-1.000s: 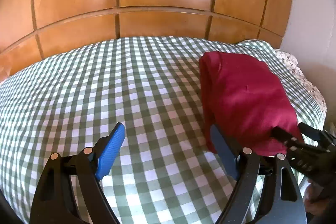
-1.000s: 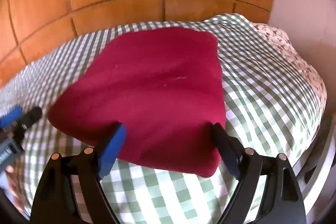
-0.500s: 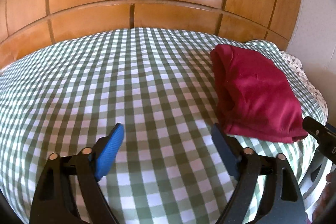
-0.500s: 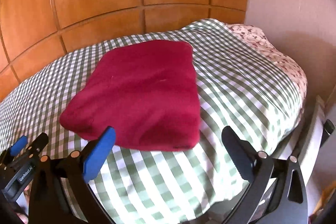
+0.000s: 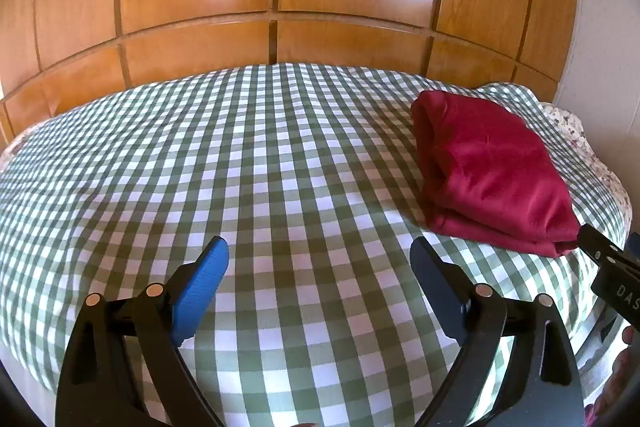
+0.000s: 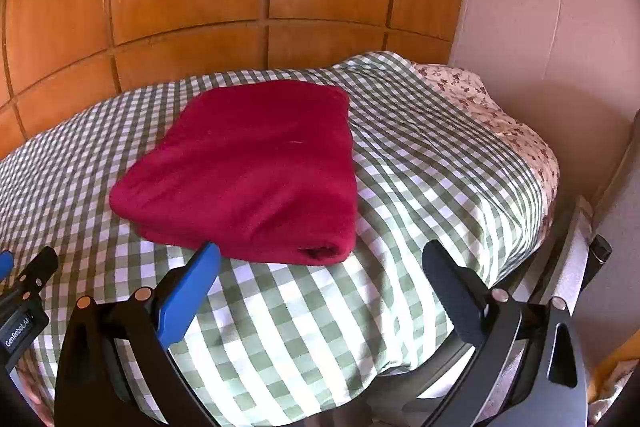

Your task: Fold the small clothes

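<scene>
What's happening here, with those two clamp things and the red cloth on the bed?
A person holds a two-finger gripper in each hand and is folding small clothes on a bed with a green-and-white checked cover. The dark red fabric garment already lies folded in a neat rectangle on the cover. Neither gripper touches it. The left gripper has just been opening and has only the cover in front of it. The right gripper has also just opened; its jaws stand wide, just short of the garment's near edge.
</scene>
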`<state>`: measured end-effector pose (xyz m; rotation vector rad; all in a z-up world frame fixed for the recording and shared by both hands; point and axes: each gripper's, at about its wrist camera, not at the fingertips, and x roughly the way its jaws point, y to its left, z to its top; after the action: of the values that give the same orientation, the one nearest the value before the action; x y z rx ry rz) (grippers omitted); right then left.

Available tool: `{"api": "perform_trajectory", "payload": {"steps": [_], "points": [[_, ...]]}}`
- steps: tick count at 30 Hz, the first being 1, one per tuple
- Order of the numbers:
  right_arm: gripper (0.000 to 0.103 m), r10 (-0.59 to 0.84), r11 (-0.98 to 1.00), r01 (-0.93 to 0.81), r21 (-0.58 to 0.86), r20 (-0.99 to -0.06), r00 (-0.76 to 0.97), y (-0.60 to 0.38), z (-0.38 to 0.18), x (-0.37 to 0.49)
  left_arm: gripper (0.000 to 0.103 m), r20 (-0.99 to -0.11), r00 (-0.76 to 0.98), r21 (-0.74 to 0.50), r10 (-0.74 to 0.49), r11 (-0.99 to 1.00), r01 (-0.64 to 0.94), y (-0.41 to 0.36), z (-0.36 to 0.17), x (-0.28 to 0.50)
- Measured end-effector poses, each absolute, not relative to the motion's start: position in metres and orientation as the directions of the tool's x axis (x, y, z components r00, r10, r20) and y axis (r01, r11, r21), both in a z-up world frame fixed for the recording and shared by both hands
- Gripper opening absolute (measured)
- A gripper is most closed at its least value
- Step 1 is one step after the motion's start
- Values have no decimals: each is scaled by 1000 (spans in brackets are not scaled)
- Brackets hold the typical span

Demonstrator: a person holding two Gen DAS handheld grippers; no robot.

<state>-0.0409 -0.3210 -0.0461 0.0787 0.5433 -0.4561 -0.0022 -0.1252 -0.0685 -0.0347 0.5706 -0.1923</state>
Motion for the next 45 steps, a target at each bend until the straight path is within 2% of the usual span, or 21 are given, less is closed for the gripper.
{"api": "perform_trajectory", "payload": {"steps": [3, 21, 39, 45], "points": [[101, -398, 897, 441, -40, -511, 762, -321, -46, -42, 96, -521, 834, -73, -183, 983, 170, -127, -66, -6], [101, -371, 906, 422, -1, -479, 796, -319, -41, -46, 97, -520, 836, -65, -176, 984, 166, -126, -65, -9], [101, -349, 908, 418, 23, -509, 787, -320, -48, -43, 98, -524, 834, -32, -176, 982, 187, -132, -70, -12], [101, -352, 909, 417, 25, -491, 797, -318, -45, -46, 98, -511, 841, -41, -178, 982, 183, -131, -67, -17]]}}
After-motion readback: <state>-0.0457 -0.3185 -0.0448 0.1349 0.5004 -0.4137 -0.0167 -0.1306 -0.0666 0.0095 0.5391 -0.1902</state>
